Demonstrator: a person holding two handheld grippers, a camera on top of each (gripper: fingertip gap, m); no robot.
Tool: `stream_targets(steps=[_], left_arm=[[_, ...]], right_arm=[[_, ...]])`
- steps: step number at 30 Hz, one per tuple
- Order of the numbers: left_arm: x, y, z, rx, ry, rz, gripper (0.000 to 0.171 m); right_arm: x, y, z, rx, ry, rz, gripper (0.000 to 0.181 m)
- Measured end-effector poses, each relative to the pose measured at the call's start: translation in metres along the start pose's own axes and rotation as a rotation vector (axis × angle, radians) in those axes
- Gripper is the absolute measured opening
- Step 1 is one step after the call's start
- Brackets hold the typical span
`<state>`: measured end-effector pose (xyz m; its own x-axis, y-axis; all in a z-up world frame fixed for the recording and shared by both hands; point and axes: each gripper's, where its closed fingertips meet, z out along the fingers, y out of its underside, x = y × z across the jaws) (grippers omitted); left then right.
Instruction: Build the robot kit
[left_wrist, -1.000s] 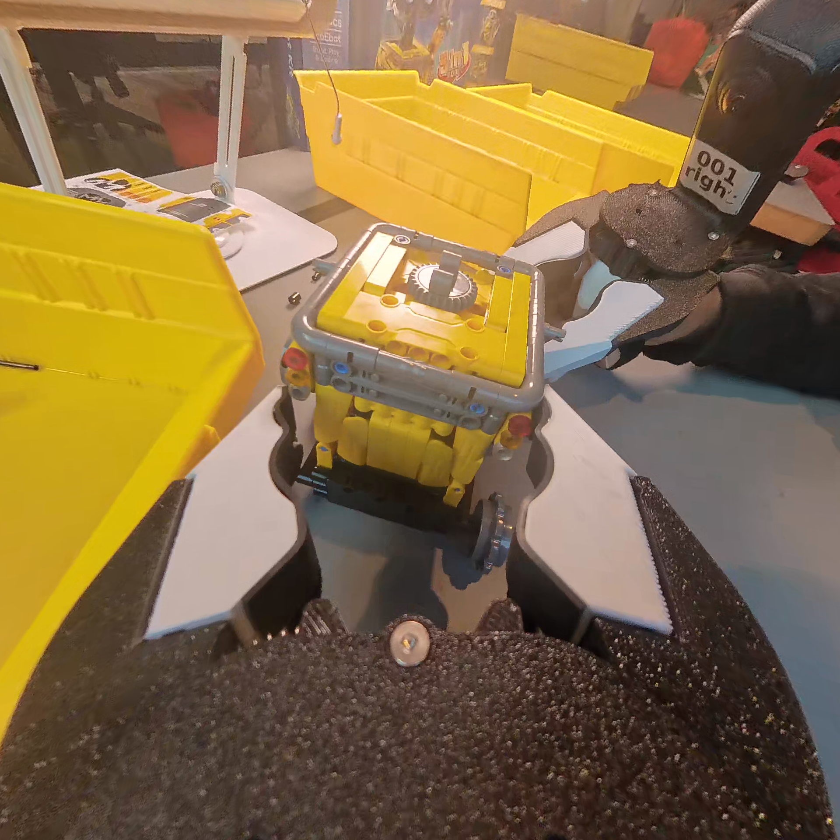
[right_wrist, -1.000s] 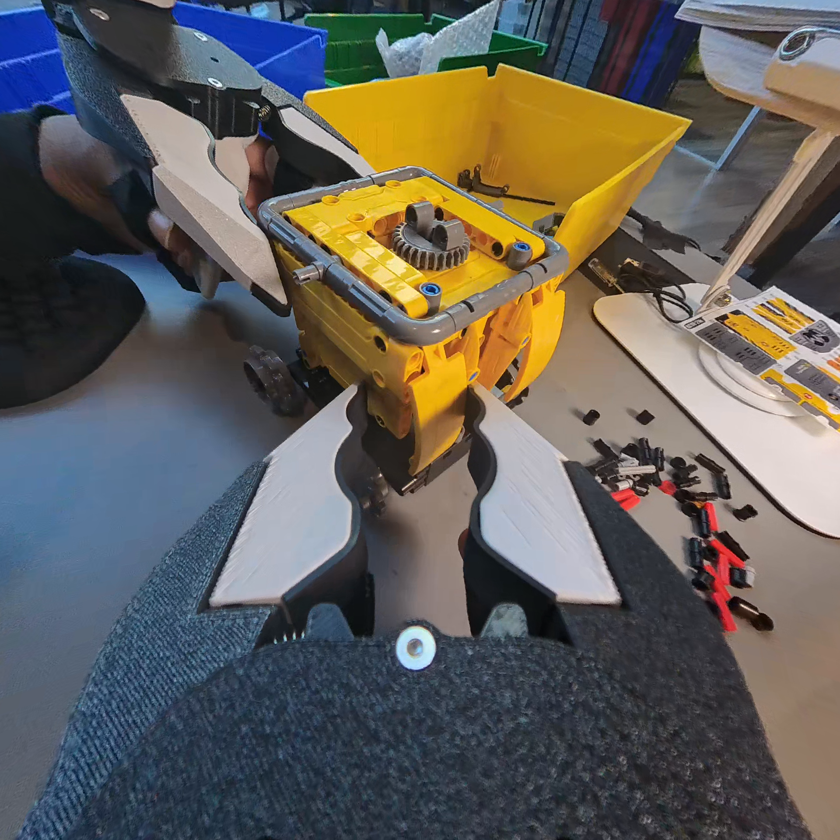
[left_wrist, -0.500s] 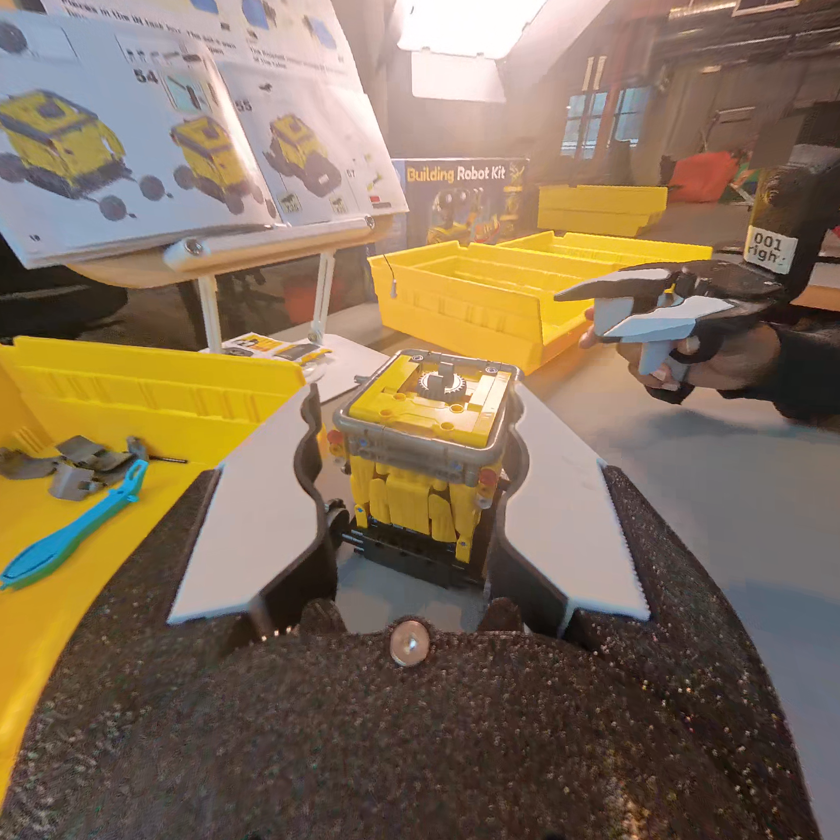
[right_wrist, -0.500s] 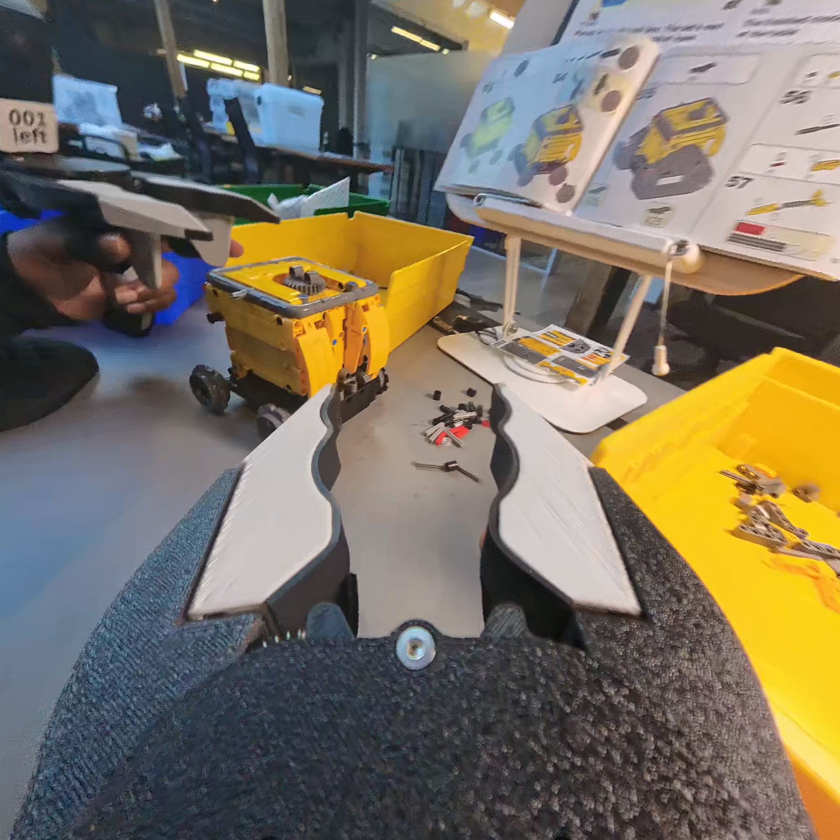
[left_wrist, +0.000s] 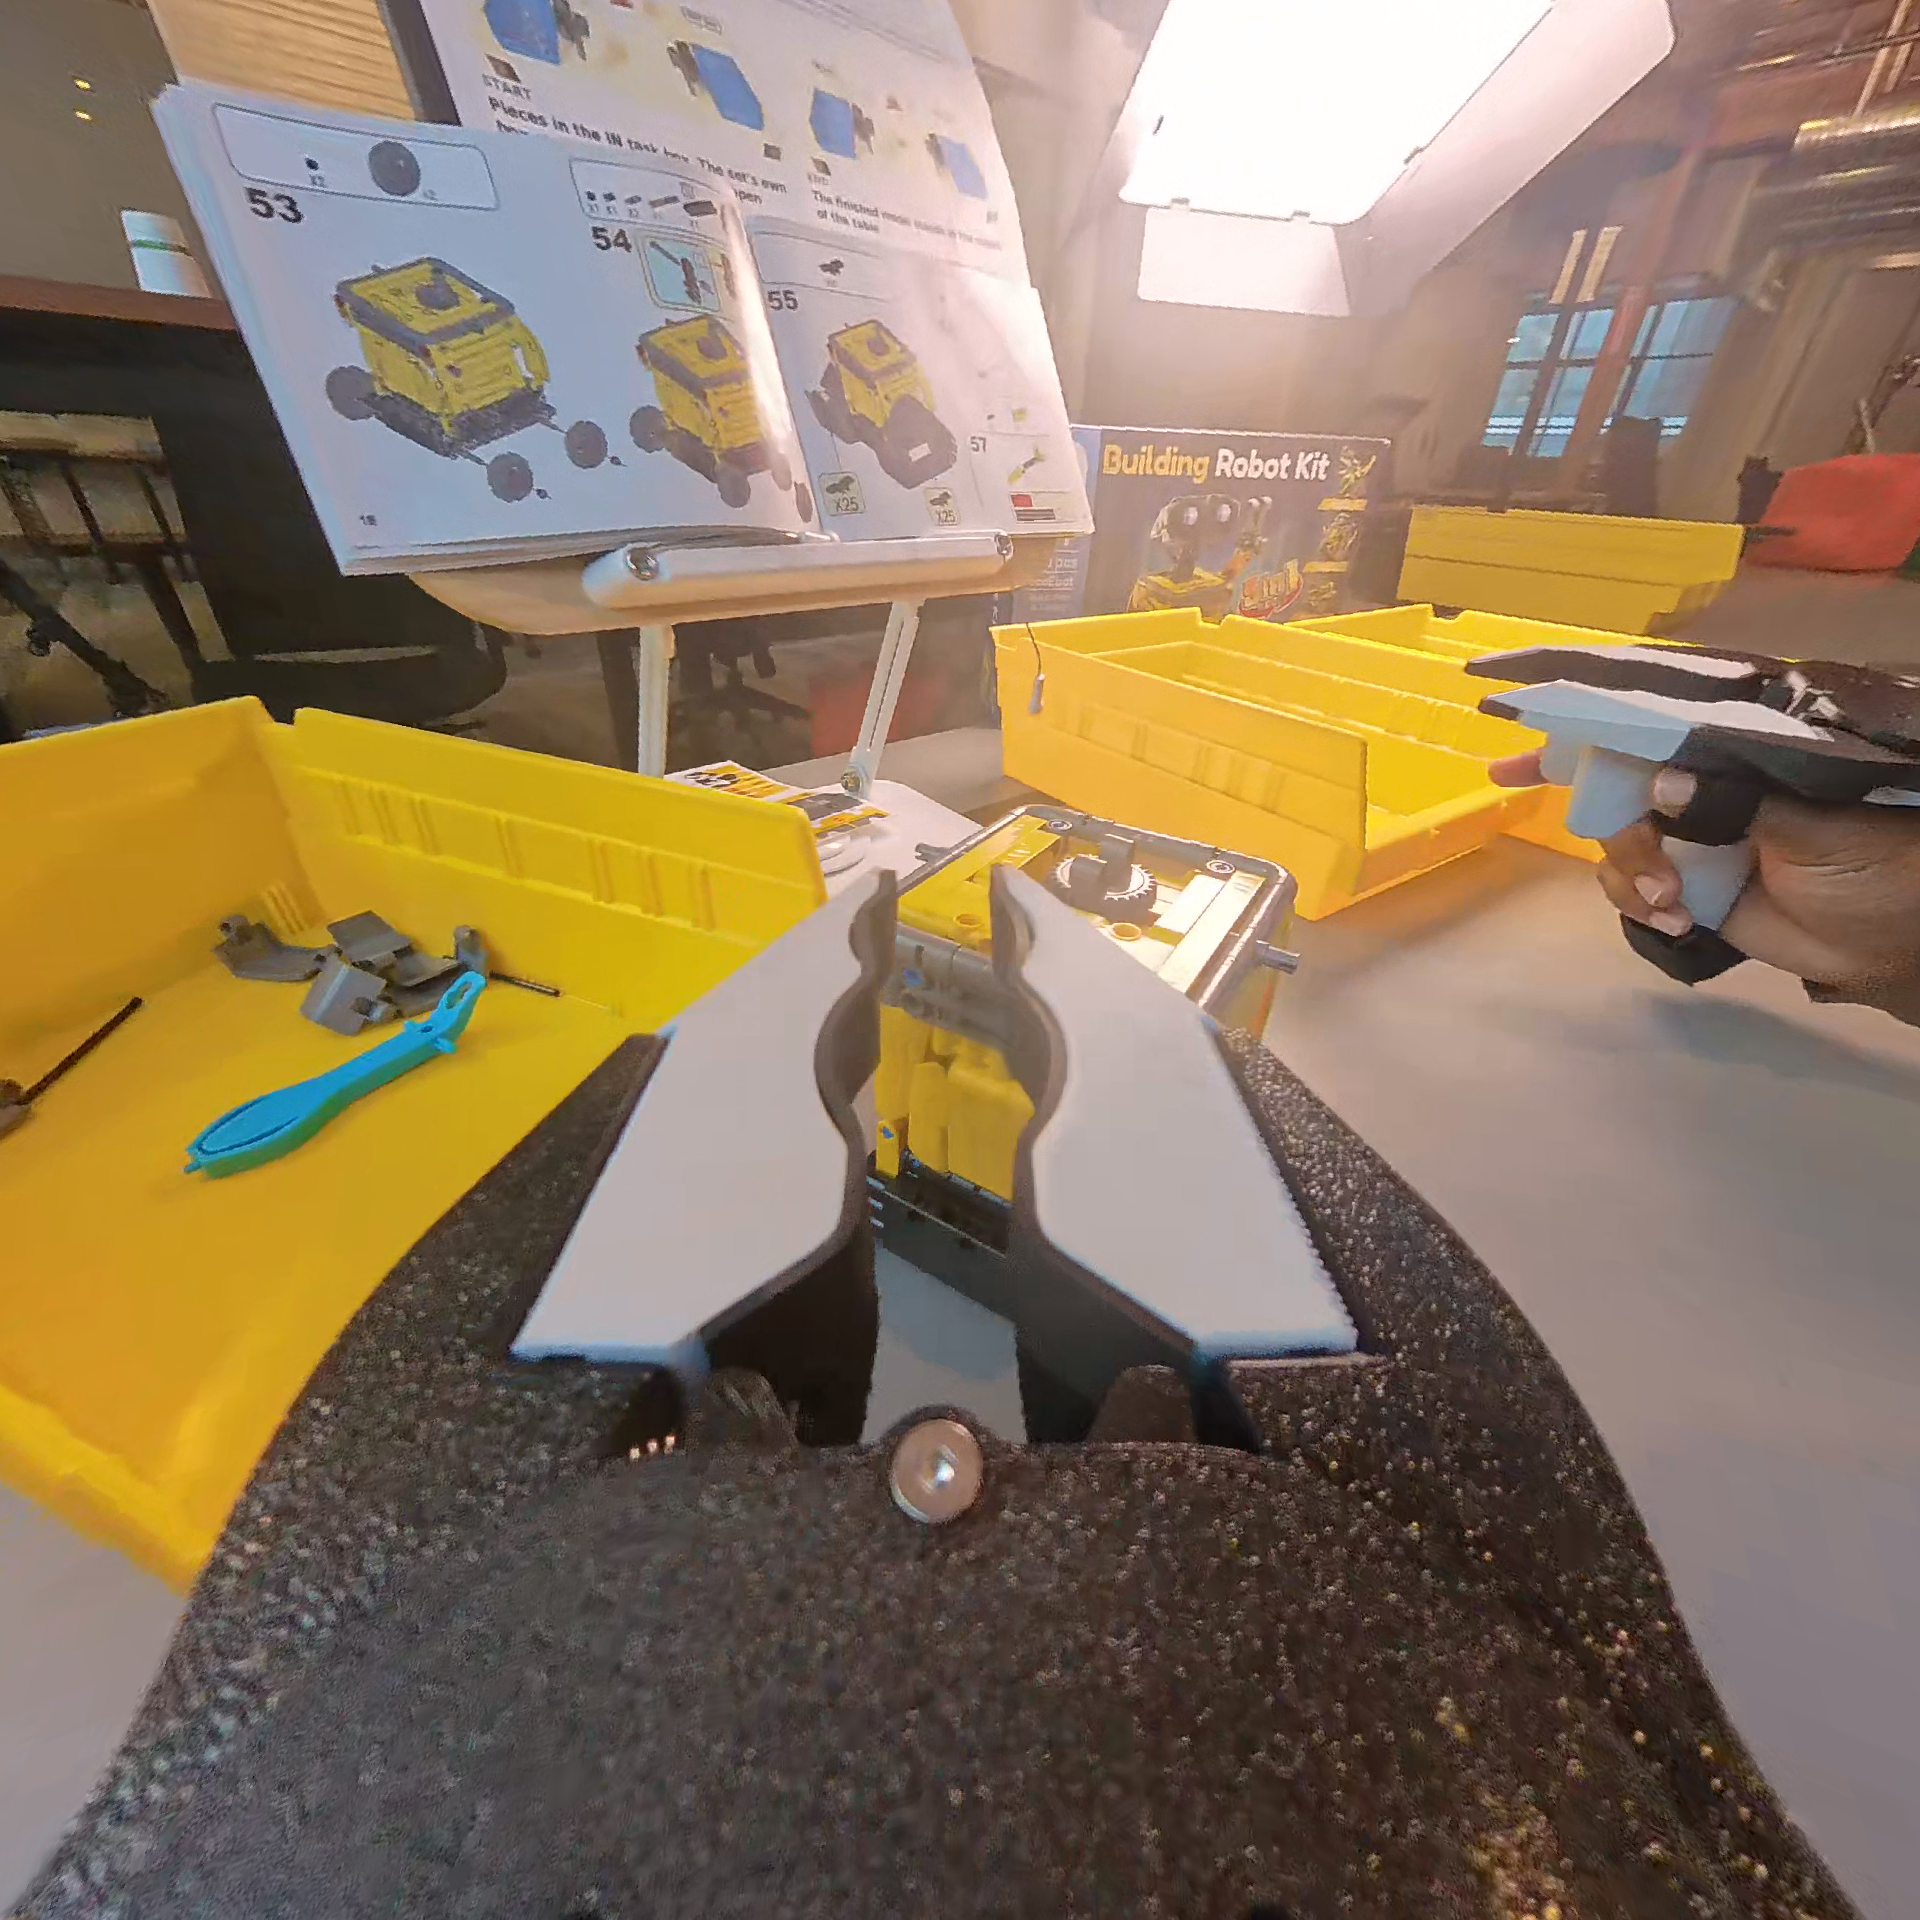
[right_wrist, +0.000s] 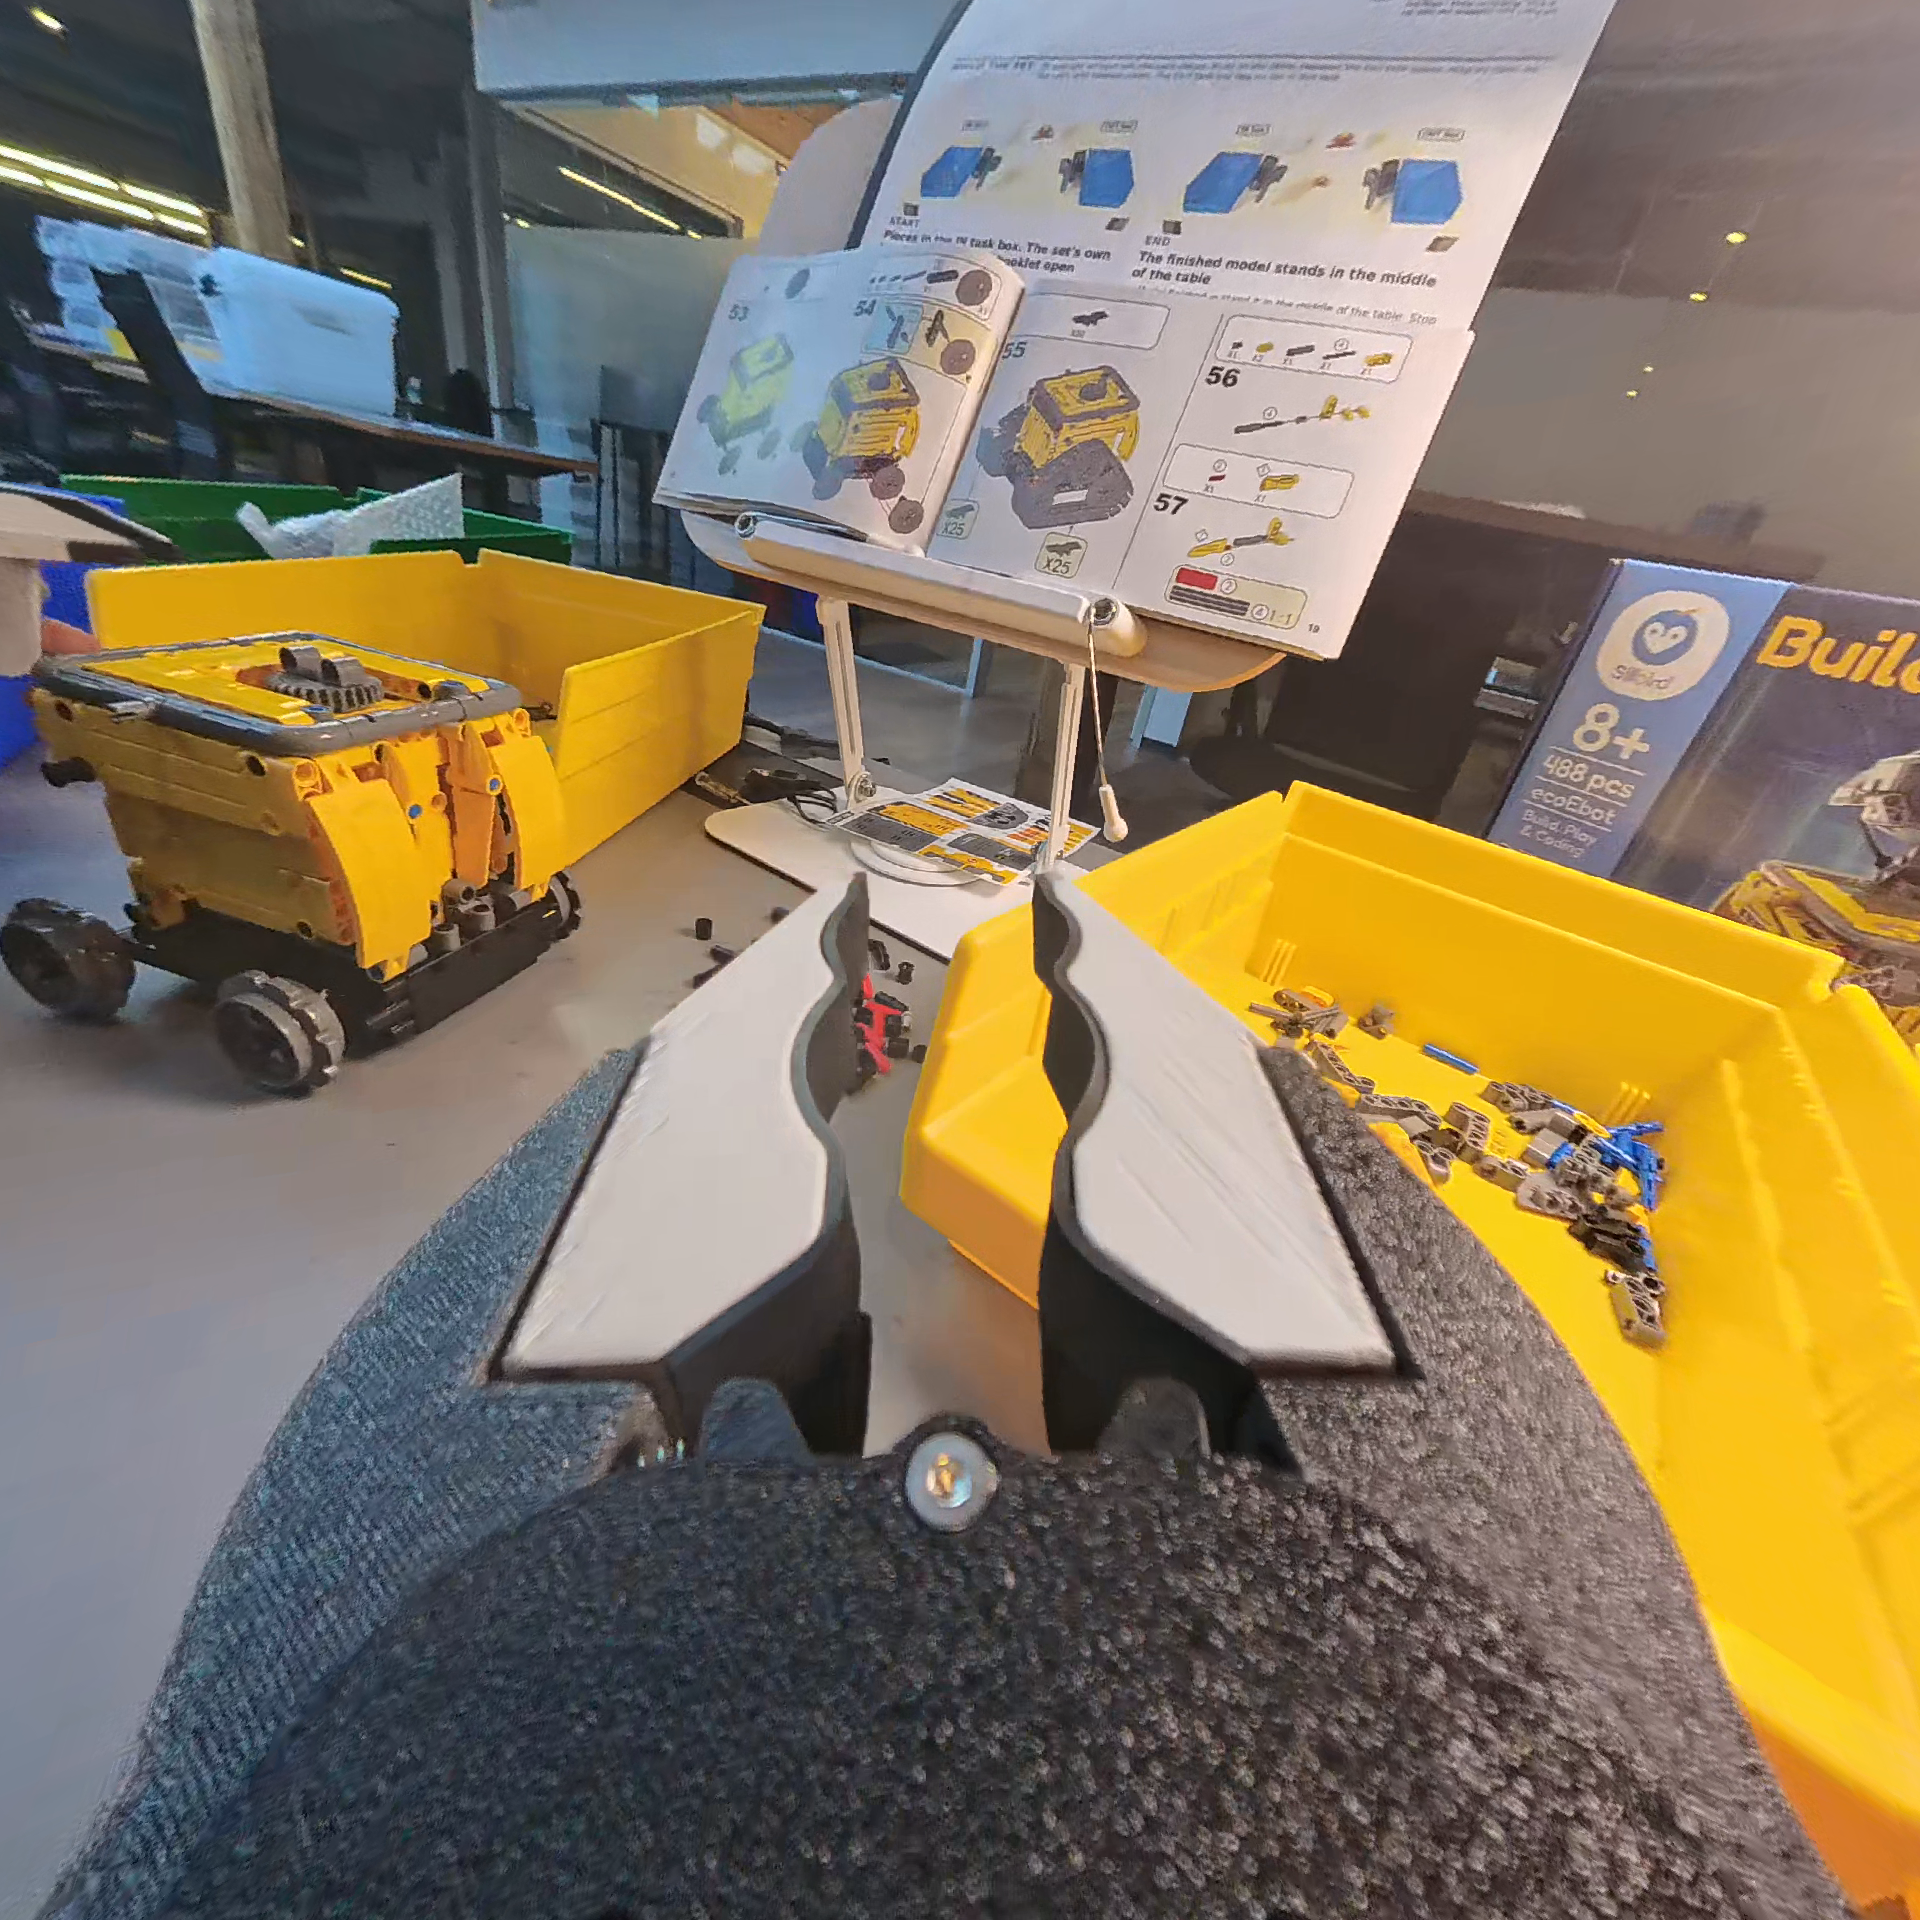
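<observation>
Hidden, cropped and unclear parts

In the left wrist view the left gripper (left_wrist: 940, 914) stands in front of the yellow brick vehicle (left_wrist: 1174, 914), hiding its near side; whether the fingers touch it cannot be told. The right gripper (left_wrist: 1496, 686) at 3 o'clock is cut by the frame edge, as is the hand (left_wrist: 1808, 894) holding it. In the right wrist view the kit box (right_wrist: 1714, 748) at 3 o'clock is cropped, and the small parts (right_wrist: 1507, 1132) in the yellow bin (right_wrist: 1039, 987) are too small to identify.

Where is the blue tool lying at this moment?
In the left wrist view the blue tool lies on the floor of the yellow bin left of the left gripper, just below some grey parts.
</observation>
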<state>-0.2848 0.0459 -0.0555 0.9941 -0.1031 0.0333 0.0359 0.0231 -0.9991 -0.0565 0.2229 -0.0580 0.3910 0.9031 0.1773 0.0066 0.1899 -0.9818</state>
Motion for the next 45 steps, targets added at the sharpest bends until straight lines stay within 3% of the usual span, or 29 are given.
stream_targets(steps=[6, 15, 19, 30, 45], left_arm=[[-0.012, -0.001, -0.004, 0.017, -0.064, 0.012, 0.0], [-0.027, 0.002, -0.006, 0.043, -0.147, -0.012, 0.0], [-0.025, 0.003, -0.006, 0.042, -0.132, -0.028, 0.0], [-0.022, 0.006, 0.0, 0.002, -0.126, 0.027, 0.07], [-0.027, -0.001, -0.004, 0.014, -0.171, 0.078, 0.084]], right_arm=[[0.011, 0.007, -0.001, -0.013, 0.051, 0.058, 0.0], [0.016, 0.015, 0.001, -0.036, 0.09, 0.073, 0.0], [0.015, 0.014, 0.002, -0.032, 0.089, 0.09, 0.019], [0.009, 0.018, 0.006, -0.055, 0.06, 0.087, 0.066], [0.004, 0.019, 0.007, -0.06, 0.041, 0.065, 0.073]])
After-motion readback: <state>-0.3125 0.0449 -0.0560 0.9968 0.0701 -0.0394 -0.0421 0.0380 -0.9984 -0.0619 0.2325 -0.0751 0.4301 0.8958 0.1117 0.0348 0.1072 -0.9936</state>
